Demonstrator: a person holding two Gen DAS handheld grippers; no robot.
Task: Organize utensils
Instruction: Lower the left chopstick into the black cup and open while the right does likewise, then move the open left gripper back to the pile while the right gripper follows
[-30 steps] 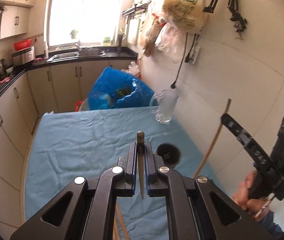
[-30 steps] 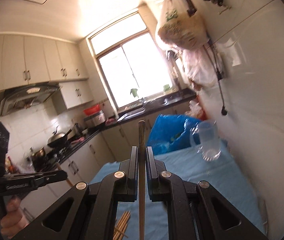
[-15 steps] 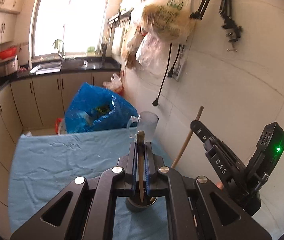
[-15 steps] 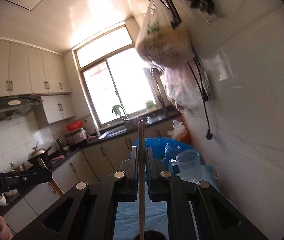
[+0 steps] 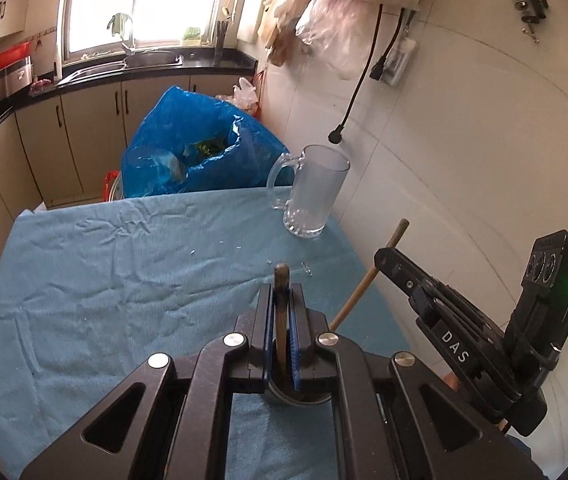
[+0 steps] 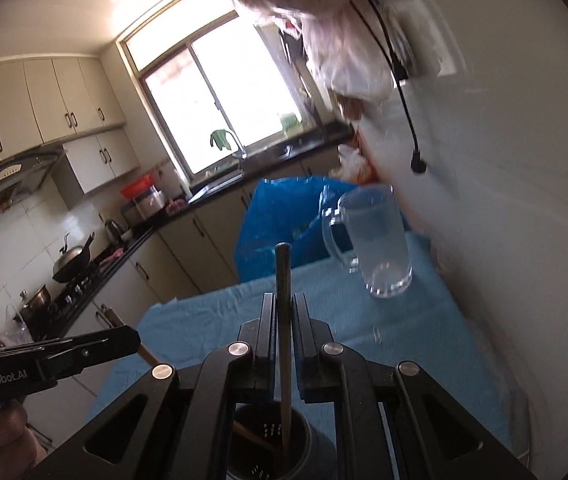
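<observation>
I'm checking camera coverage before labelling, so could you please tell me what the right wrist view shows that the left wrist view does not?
Only the right wrist view looks down into the dark perforated utensil cup, with chopstick ends inside, and shows the stove with a black wok. Only the left wrist view shows the right gripper from outside, clamping a wooden chopstick. Both show the clear glass mug, the blue plastic bag and the light blue tablecloth.

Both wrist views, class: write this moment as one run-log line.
left gripper: shut on chopstick | right gripper: shut on second chopstick, tip inside holder | glass mug: upright on blue cloth
</observation>
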